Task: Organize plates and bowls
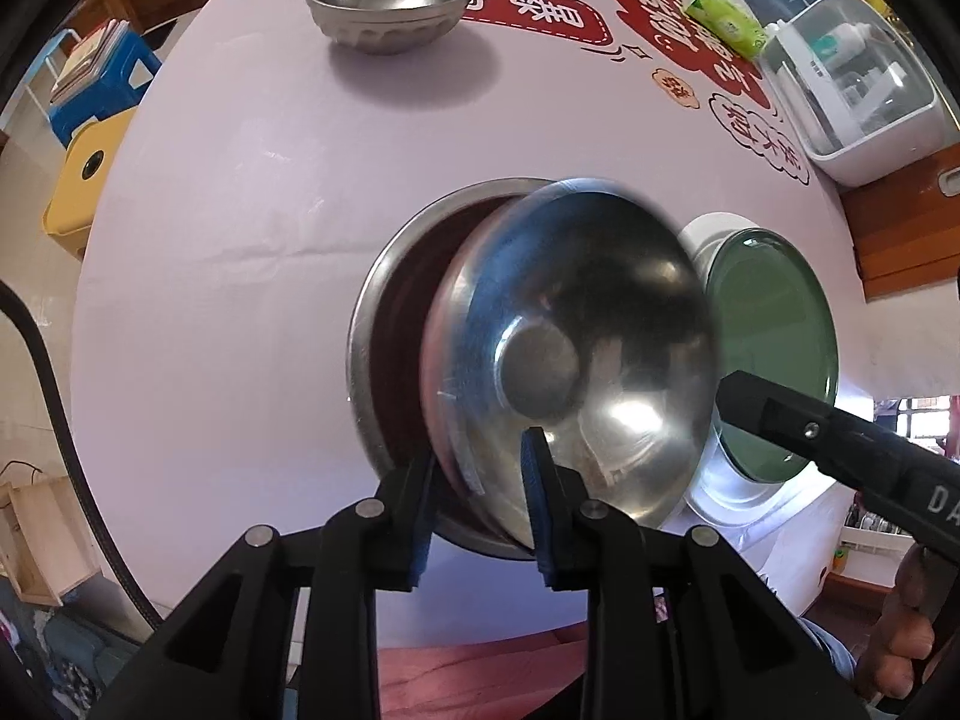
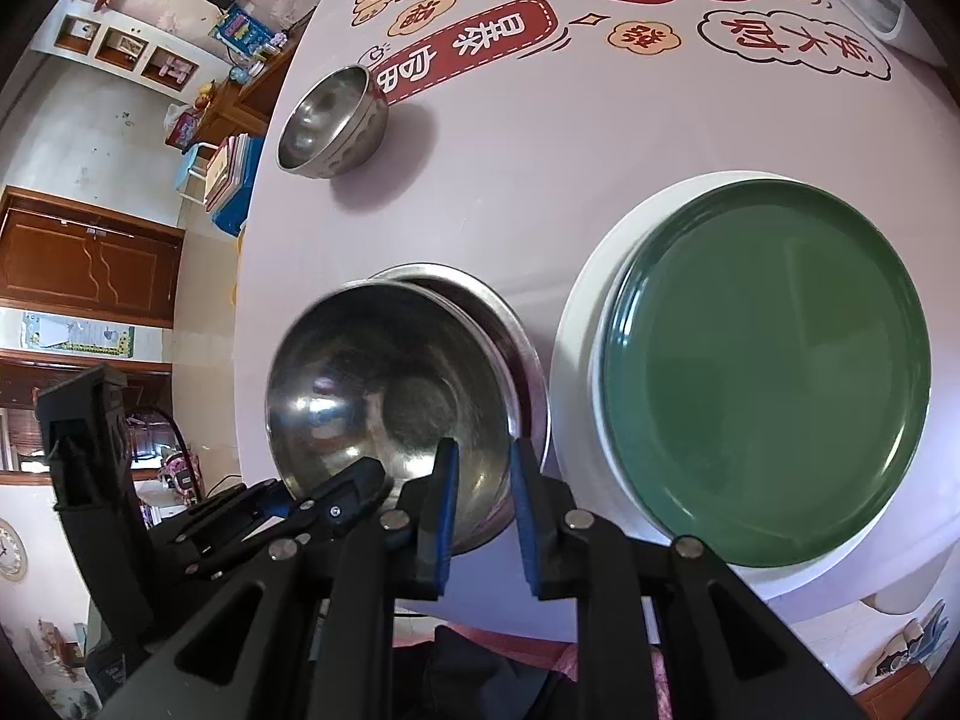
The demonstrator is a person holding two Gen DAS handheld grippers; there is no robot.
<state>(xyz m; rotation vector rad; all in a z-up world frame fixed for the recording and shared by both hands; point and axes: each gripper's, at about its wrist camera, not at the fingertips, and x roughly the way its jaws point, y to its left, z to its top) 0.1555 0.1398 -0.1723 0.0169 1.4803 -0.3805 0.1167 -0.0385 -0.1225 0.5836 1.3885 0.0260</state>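
Note:
A shiny steel bowl (image 1: 600, 330) (image 2: 390, 378) leans tilted and blurred inside a wider steel bowl (image 1: 372, 330) (image 2: 522, 336) on the pale printed tablecloth. My left gripper (image 1: 478, 447) straddles its near rim, one pad inside and one outside, with a gap and no pad pressing. My right gripper (image 2: 485, 447) straddles the rim on the other side, also slack. Each gripper shows in the other's view: the left gripper (image 2: 354, 486), the right gripper (image 1: 738, 390). To the right, a green plate (image 2: 762, 372) (image 1: 774, 348) lies on a white plate (image 2: 576, 330) (image 1: 708, 234). A smaller steel bowl (image 1: 390, 0) (image 2: 330, 120) stands apart at the far side.
A clear storage box (image 1: 852, 78) and a green tissue pack (image 1: 726, 12) sit at the far right of the table. A blue stool with books (image 1: 96, 78) and a yellow stool (image 1: 84, 180) stand beyond the left edge. A person's hand (image 1: 906, 630) is at the lower right.

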